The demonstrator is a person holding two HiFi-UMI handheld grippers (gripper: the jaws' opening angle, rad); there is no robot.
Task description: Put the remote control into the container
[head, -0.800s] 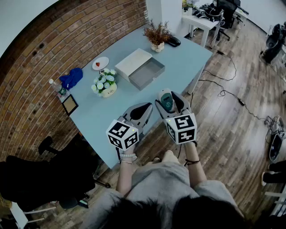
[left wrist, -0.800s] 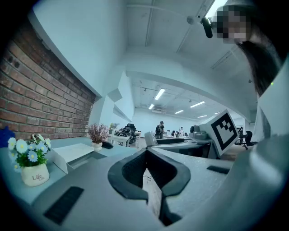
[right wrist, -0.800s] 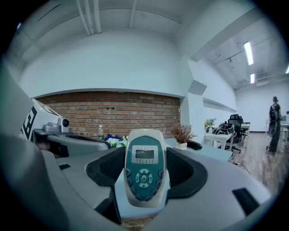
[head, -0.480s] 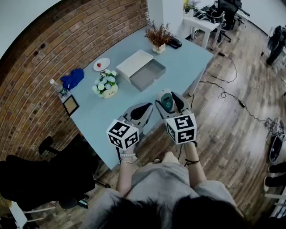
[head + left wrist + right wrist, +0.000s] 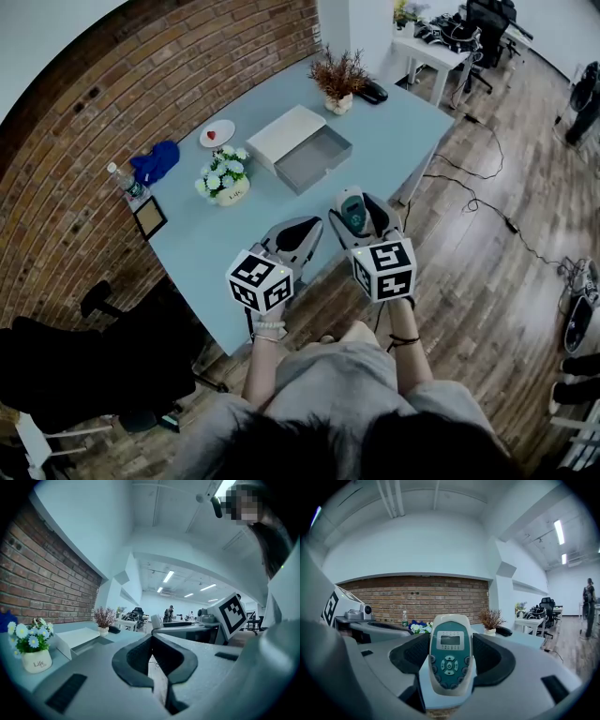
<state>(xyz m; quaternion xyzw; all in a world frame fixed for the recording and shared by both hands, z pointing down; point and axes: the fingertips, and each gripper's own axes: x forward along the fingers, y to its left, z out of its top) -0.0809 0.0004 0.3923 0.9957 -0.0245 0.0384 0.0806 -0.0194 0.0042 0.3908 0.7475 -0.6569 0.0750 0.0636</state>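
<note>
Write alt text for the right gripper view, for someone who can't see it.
A white and teal remote control, screen and buttons facing the camera, is clamped between the dark pads of the right tool. Behind it are a light blue table, potted flowers, a dried plant and a brick wall.

The head camera looks steeply down past the left hand-held gripper (image 5: 298, 228) and right hand-held gripper (image 5: 356, 202) onto the table (image 5: 394, 131) ahead of them. Each gripper camera rides close behind its own jaws, facing level across it; all three views share the dried plant (image 5: 104, 617) far ahead.
</note>
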